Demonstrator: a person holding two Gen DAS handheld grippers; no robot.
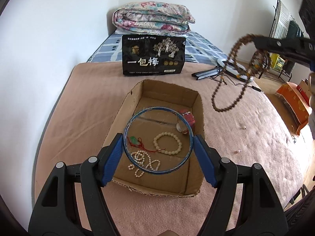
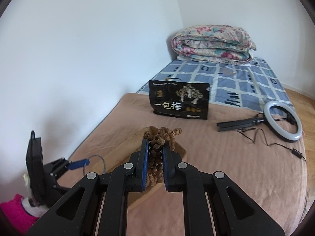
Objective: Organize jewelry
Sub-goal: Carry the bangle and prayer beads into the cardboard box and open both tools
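My left gripper (image 1: 158, 140) is shut on a thin blue bangle (image 1: 145, 110) and holds it above an open cardboard box (image 1: 198, 106) on the bed. Inside the box lie a cream bead bracelet (image 1: 168, 143), a pearl strand (image 1: 140, 158), a green pendant on red cord (image 1: 134, 140) and a pink item (image 1: 189, 117). My right gripper (image 2: 155, 149) is shut on a long brown wooden bead necklace (image 2: 155, 157). In the left wrist view that necklace (image 1: 228, 82) dangles in loops to the right of the box, above the bed.
A black snack bag (image 1: 153, 56) stands behind the box. A folded floral quilt (image 1: 151, 17) lies at the head of the bed. A ring light on a folded tripod (image 2: 283, 121) with its cable lies to the right. An orange box (image 1: 295, 102) sits on the floor.
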